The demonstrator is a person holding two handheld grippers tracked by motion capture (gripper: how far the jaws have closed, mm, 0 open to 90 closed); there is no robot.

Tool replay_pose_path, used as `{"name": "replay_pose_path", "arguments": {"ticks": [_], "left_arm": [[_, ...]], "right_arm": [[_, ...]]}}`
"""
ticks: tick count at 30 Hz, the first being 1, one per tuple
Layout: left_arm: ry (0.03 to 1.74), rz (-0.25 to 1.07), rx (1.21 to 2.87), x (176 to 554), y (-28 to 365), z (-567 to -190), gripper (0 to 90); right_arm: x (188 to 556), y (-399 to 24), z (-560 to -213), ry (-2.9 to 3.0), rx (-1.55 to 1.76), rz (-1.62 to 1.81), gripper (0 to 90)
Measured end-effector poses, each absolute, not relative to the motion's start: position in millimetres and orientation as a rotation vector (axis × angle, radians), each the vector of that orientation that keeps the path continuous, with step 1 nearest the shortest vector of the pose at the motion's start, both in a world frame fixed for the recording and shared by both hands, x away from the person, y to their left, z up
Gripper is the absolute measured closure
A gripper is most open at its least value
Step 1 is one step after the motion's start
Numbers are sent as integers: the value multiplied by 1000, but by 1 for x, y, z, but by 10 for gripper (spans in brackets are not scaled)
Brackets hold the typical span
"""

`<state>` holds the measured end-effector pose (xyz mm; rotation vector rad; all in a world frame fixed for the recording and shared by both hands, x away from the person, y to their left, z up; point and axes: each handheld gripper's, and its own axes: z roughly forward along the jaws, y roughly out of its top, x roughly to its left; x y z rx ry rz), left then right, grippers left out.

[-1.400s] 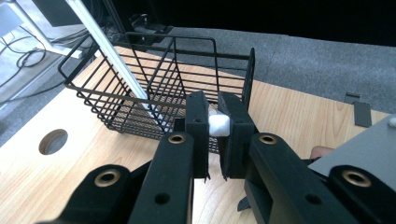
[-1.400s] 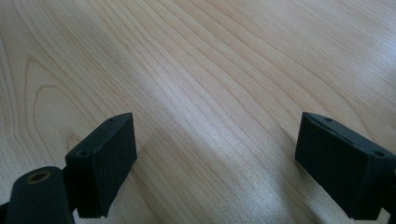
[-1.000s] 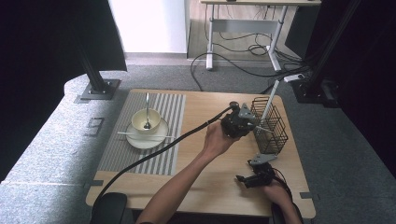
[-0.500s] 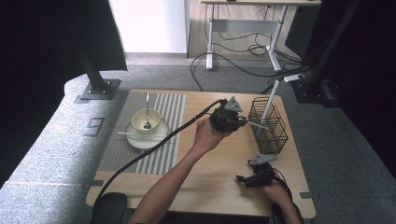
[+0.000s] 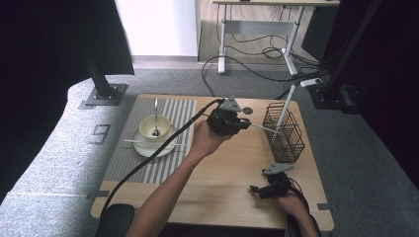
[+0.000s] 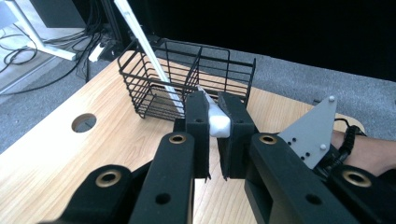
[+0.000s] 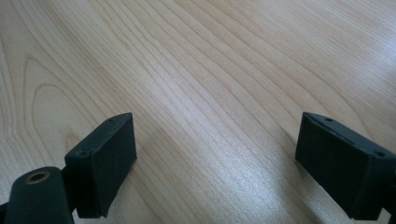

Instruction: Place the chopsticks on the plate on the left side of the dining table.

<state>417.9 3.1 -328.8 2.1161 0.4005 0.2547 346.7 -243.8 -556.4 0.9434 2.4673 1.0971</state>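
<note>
High view first: we see the table (image 5: 217,197) with a striped mat (image 5: 173,123) at its left, a plate (image 5: 148,148) and bowl (image 5: 154,127) on it, a spoon (image 5: 155,116) standing in the bowl, and a black wire basket (image 5: 289,143) near the right edge. Our left gripper (image 5: 245,123) hangs over the middle of the table, clenched on the near end of a white utensil (image 5: 264,128); in the left gripper view that white handle (image 6: 218,123) sits pinched between the pads. Its long axis runs from the claw rightward to the basket (image 6: 182,88), where a second white stick (image 6: 149,51) already leans upright. So the basket lies right of the left claw, in line with the utensil, and we judge this hand far better placed for it. Our right gripper (image 5: 257,190) rests at the near right edge, released, its pads wide apart over bare wood (image 7: 210,93).
</note>
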Motion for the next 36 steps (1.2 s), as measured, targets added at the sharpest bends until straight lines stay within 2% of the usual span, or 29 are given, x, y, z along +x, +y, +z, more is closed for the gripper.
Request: {"name": "replay_pose_path", "arguments": {"ticks": [16,36], "left_arm": [[425,241,2141,412,45,-321,837],[411,123,2153,401,89,-354,836]], "right_arm": [[348,-246,-556,2471,951,1117,119],[351,-249,-545,2496,992,1108,132]]}}
